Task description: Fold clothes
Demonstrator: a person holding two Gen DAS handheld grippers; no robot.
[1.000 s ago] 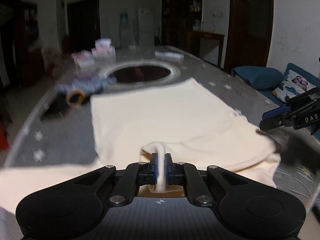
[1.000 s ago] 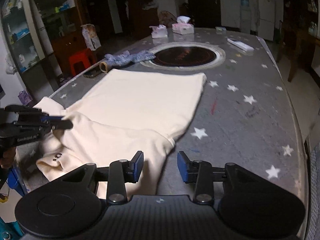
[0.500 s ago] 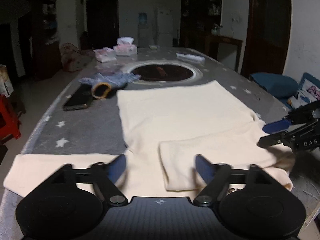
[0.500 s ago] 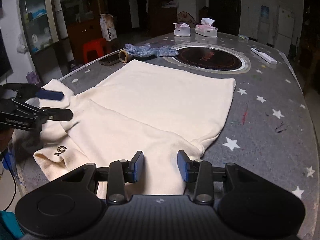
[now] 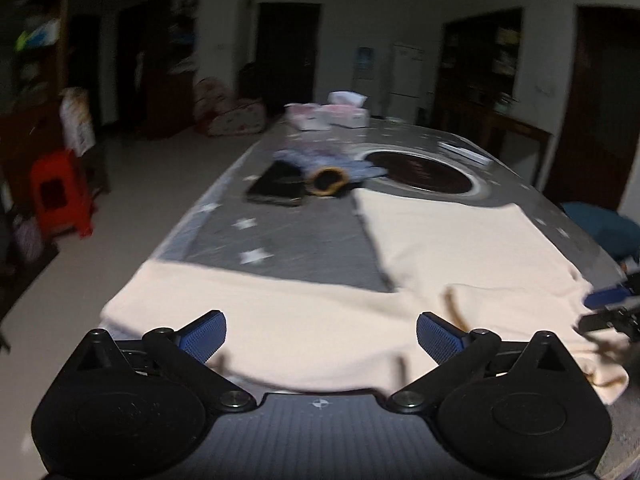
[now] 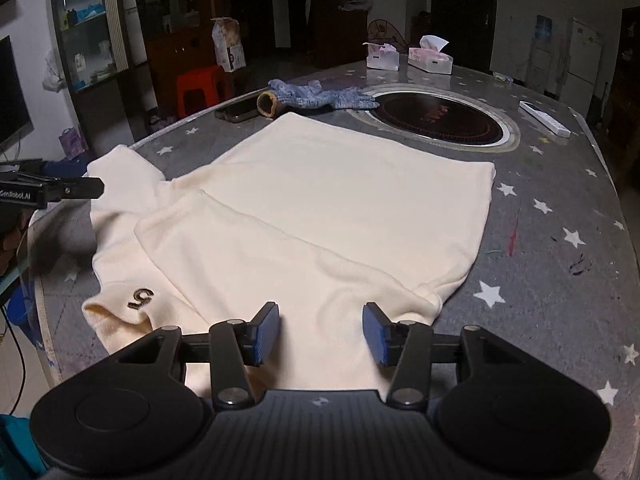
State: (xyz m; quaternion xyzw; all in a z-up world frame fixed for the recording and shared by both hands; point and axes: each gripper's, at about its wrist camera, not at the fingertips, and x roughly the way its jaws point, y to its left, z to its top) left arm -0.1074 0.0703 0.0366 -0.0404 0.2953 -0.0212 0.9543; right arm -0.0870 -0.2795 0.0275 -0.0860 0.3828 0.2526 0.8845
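Left gripper spread wide, blue pads well apart, nothing between them, hanging over the near sleeve of the cream sweater. Directly ahead of it, that sleeve stretched out flat across the grey star-print tabletop toward the left edge. Farther ahead and slightly left, a dark phone; just right of that, a blue knitted cloth with a brown tube end. Beyond, two tissue boxes. Ahead to the right, a round dark cooktop set in the tabletop, with the sweater body lying just short of it. Far right edge of this blurred view, tips of the other gripper visible over the cloth.

Right gripper also parted, at a medium gap, empty, poised over the near edge of the sweater. To its left, a sleeve cuff with a dark embroidered mark. Far left, left gripper's dark finger tips showing above the other sleeve. Straight ahead, the body spread flat with the near sleeve folded across it. To its right, bare tabletop with white stars. Farther ahead and right, a white remote past the cooktop.
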